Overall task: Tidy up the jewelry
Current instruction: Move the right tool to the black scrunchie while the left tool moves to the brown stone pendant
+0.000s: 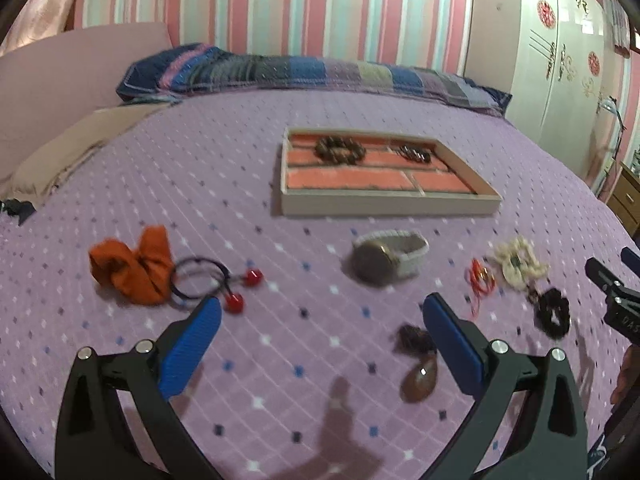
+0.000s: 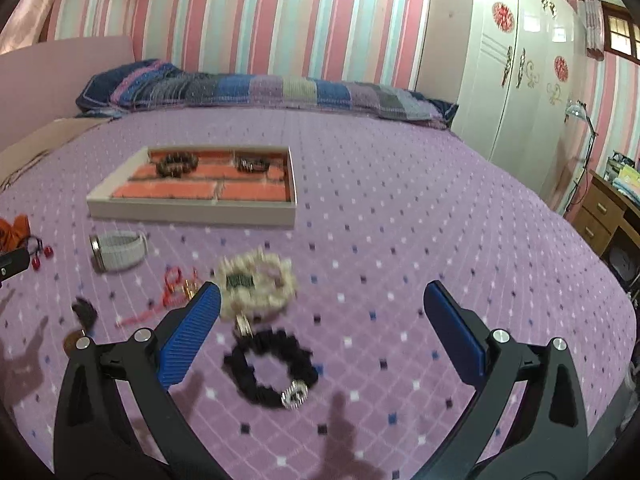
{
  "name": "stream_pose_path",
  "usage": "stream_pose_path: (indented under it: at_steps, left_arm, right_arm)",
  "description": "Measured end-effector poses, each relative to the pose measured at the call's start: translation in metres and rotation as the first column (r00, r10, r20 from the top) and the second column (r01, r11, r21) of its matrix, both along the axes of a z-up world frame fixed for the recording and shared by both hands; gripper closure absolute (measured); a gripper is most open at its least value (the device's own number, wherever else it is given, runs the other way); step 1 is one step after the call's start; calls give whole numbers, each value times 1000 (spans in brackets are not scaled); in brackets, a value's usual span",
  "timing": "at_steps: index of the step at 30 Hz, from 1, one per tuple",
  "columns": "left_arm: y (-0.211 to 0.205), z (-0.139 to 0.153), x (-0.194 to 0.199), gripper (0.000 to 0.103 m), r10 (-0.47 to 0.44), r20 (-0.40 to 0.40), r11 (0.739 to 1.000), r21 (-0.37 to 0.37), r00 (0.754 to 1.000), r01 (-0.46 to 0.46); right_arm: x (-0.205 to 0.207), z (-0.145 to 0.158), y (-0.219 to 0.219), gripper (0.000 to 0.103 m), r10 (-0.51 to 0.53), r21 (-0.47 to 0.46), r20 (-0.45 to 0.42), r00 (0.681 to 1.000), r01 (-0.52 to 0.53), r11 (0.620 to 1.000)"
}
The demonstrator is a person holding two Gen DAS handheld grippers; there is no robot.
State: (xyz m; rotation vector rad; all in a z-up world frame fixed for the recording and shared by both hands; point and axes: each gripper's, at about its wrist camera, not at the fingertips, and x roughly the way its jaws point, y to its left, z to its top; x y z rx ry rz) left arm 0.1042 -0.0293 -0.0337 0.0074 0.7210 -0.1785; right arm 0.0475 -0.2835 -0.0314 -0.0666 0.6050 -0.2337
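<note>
A shallow jewelry tray (image 1: 384, 205) (image 2: 188, 213) with orange compartments lies on the purple bedspread, holding a dark bead bracelet (image 1: 339, 151) (image 2: 176, 165) and a smaller dark bracelet (image 1: 414, 153) (image 2: 250, 164). In front of it lie a watch (image 1: 386, 258) (image 2: 118, 255), a red cord bracelet (image 1: 480, 280) (image 2: 172, 284), a cream bracelet (image 1: 518, 262) (image 2: 256, 284), a black scrunchie (image 1: 554, 314) (image 2: 272, 372), a brown pendant (image 1: 418, 378), an orange cloth (image 1: 132, 266) and a hair tie with red balls (image 1: 216, 280). My left gripper (image 1: 320, 316) is open above the bed. My right gripper (image 2: 320, 304) is open over the black scrunchie.
A striped patchwork pillow (image 1: 304, 72) (image 2: 256, 90) lies along the bed's far edge under a striped wall. A white wardrobe (image 2: 516, 80) stands at the right, with a wooden drawer unit (image 2: 604, 212) beside it. The right gripper's body (image 1: 616, 292) shows at the left view's right edge.
</note>
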Motion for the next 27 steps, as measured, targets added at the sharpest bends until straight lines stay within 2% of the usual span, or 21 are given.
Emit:
stream_pose_path:
  at_steps: [7, 18, 27]
  left_arm:
    - [-13, -18, -8, 4, -27, -9, 1000, -1, 1000, 27]
    - [-22, -37, 1, 4, -36, -96, 999, -1, 995, 36]
    - [-35, -42, 0, 4, -73, -115, 997, -11, 991, 72]
  right_arm:
    - [-4, -26, -14, 4, -19, 57, -46, 999, 22, 998]
    - [3, -35, -19, 4, -36, 46, -51, 998, 39, 998]
    - [5, -45, -27, 4, -7, 79, -79, 997, 13, 997]
